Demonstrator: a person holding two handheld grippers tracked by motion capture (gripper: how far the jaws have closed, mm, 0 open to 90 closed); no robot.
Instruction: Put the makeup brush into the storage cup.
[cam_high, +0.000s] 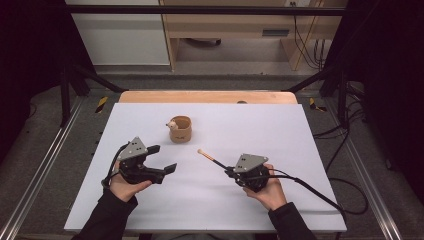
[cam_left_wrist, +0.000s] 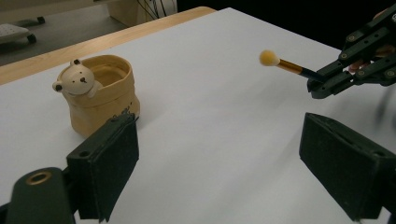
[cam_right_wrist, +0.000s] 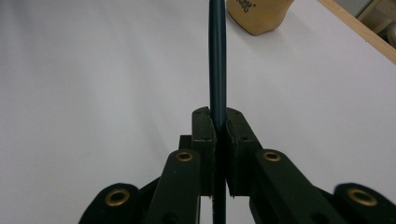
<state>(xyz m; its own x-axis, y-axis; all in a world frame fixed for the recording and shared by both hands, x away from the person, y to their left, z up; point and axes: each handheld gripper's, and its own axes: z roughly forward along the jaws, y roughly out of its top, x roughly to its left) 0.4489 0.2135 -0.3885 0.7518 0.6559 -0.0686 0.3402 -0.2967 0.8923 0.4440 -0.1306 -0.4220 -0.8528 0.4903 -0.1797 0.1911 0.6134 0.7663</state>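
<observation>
Our right hand-held gripper (cam_high: 234, 172) was clamped on the dark handle of a small brush (cam_high: 212, 158), jaws pressed tight around the stem near its lower end, with the yellow tuft pointing away toward the far left and raised off the white bench (cam_high: 280, 125). Our left hand-held gripper (cam_high: 162, 159) stood with its jaws spread wide and nothing between them, near the tan cup (cam_high: 180, 129) with the little bear face on its rim, which sat upright on the bench well apart from the brush. We judged the brush light and stiff along the handle, its smooth stem likely to slip or swivel, so a grip lower on the handle suited it; the tuft looked soft and best left untouched.
</observation>
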